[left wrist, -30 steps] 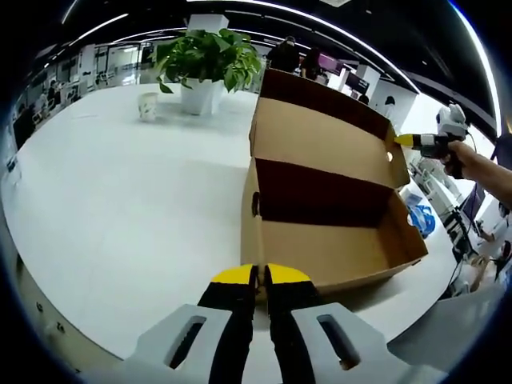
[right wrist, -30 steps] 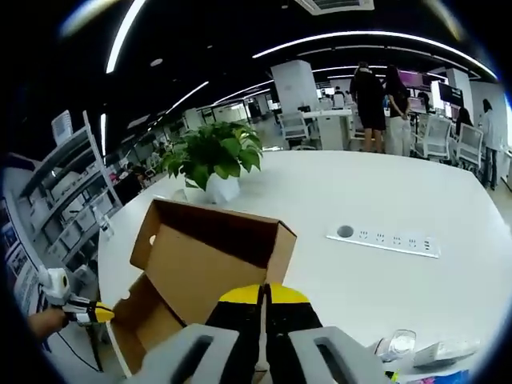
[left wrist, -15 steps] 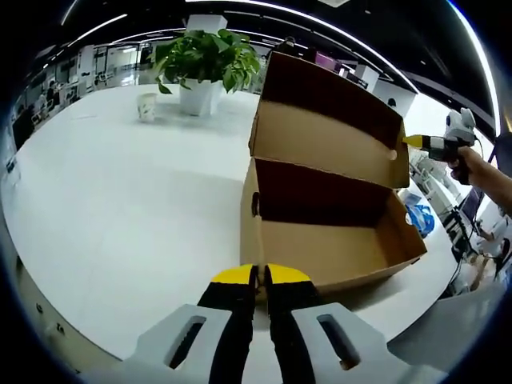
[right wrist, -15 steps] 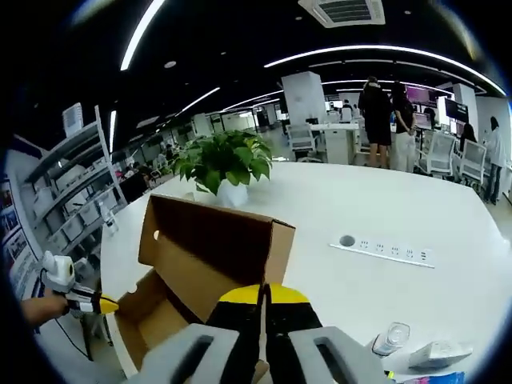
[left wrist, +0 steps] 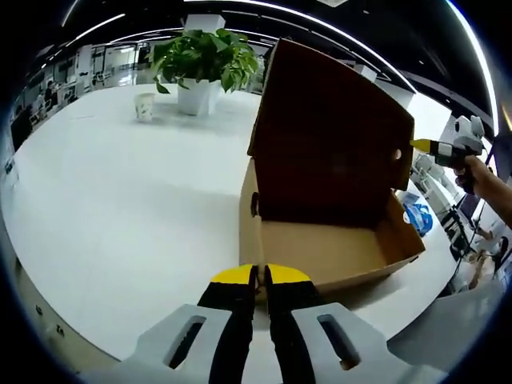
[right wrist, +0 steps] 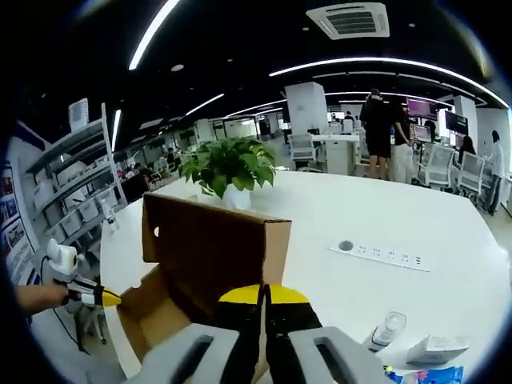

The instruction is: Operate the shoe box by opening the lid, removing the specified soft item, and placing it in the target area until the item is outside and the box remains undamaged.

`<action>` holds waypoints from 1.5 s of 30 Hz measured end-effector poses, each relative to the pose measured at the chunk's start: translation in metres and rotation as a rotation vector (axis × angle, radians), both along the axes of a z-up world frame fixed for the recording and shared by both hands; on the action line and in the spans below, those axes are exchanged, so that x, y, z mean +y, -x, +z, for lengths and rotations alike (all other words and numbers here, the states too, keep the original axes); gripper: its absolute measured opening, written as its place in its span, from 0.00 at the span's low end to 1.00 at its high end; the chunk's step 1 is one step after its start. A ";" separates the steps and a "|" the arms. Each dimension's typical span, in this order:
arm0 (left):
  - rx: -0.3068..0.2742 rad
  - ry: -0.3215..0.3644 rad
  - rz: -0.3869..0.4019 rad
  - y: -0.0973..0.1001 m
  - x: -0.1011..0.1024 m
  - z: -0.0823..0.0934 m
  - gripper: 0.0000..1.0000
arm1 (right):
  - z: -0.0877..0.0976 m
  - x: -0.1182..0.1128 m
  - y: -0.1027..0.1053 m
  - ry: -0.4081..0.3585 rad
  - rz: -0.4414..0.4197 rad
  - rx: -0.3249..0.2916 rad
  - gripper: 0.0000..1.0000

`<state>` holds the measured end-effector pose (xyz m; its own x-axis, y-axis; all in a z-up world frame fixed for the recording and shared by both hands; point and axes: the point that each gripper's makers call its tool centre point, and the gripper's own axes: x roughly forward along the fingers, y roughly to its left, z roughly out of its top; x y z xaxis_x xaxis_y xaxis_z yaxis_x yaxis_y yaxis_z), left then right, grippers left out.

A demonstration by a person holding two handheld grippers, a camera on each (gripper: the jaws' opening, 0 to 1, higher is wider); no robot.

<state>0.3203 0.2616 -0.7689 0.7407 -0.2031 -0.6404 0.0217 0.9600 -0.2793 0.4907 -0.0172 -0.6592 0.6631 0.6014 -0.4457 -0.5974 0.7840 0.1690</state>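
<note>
From the left gripper view, my left gripper (left wrist: 262, 276) sits low over the white desk (left wrist: 112, 192), its yellow-tipped fingers (left wrist: 234, 276) pressed together with nothing between them, pointing at the near short end of the shoe box (left wrist: 320, 252). The box lies just ahead of the tips, close but I cannot say touching. Its lid (left wrist: 328, 136) stands nearly upright on the far long edge, dark inner face toward me. The part of the box floor I can see looks bare; the soft item is nowhere I can make out, so it is hidden or not there. At the right edge the other gripper (left wrist: 452, 146) is held in a person's hand beside the lid's corner, near the small round hole; I cannot tell contact from here. A potted plant (left wrist: 204, 64) and a paper cup (left wrist: 145, 106) stand well back on the desk.

From the right gripper view, my right gripper (right wrist: 264, 298) has its fingers closed together too, right at the raised lid; whether they pinch its edge I cannot tell. The lid's brown outer face is toward me. The left gripper (right wrist: 76, 288) shows at lower left. A power strip (right wrist: 382, 256) and a small bottle (right wrist: 386, 328) lie on the desk to the right.

My judgement: the cardboard is light, stiff but crease-prone, so I would steer it by the lid's free edge and keep force low. The soft item should be taken mid-body with a gentle pinch.
</note>
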 end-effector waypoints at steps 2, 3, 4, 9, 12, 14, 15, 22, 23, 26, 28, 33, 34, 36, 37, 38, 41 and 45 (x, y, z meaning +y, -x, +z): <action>0.000 0.001 -0.002 0.000 0.000 0.000 0.02 | 0.000 0.000 0.002 0.004 0.002 -0.011 0.00; 0.000 0.002 -0.002 0.000 0.000 0.000 0.02 | 0.000 -0.001 0.003 0.004 0.002 -0.013 0.00; -0.001 0.003 -0.003 0.000 0.000 0.000 0.02 | 0.001 -0.001 0.006 0.004 0.001 -0.017 0.00; -0.004 0.006 -0.009 0.000 0.000 0.000 0.02 | 0.001 -0.001 0.014 0.002 -0.002 -0.031 0.00; -0.005 0.007 -0.014 0.000 0.000 0.000 0.02 | 0.001 -0.001 0.019 0.006 -0.004 -0.040 0.00; -0.004 0.006 -0.019 0.000 0.000 0.000 0.02 | 0.001 -0.001 0.022 0.006 -0.006 -0.045 0.00; -0.004 0.006 -0.019 0.000 0.000 0.000 0.02 | 0.001 -0.001 0.024 0.006 -0.007 -0.049 0.00; -0.009 0.009 -0.020 -0.001 0.000 0.000 0.03 | -0.002 -0.002 0.038 0.016 -0.002 -0.073 0.00; -0.009 0.009 -0.021 -0.001 0.000 0.000 0.03 | -0.002 -0.003 0.041 0.018 -0.001 -0.077 0.00; -0.008 0.010 -0.023 -0.001 0.000 0.000 0.03 | -0.004 -0.004 0.047 0.020 -0.001 -0.082 0.00; -0.008 0.011 -0.024 -0.001 0.000 0.000 0.03 | -0.005 -0.004 0.052 0.022 -0.001 -0.088 0.00; -0.009 0.009 -0.027 -0.002 0.000 -0.001 0.03 | -0.009 -0.004 0.062 0.024 -0.006 -0.096 0.00; -0.010 0.008 -0.028 -0.002 0.000 -0.001 0.03 | -0.010 -0.005 0.064 0.028 -0.005 -0.098 0.00; -0.010 0.006 -0.032 -0.002 0.000 -0.001 0.03 | -0.012 -0.005 0.068 0.026 -0.006 -0.095 0.00; -0.010 0.006 -0.032 -0.002 0.000 -0.001 0.03 | -0.013 -0.005 0.070 0.028 -0.006 -0.095 0.00; -0.010 0.006 -0.032 -0.002 0.000 -0.001 0.03 | -0.014 -0.005 0.072 0.030 -0.006 -0.095 0.00; -0.010 0.002 -0.037 -0.002 0.000 -0.001 0.03 | -0.017 -0.006 0.076 0.026 -0.011 -0.092 0.00; -0.009 -0.003 -0.046 -0.002 0.000 -0.001 0.04 | -0.020 -0.006 0.081 0.022 -0.019 -0.092 0.00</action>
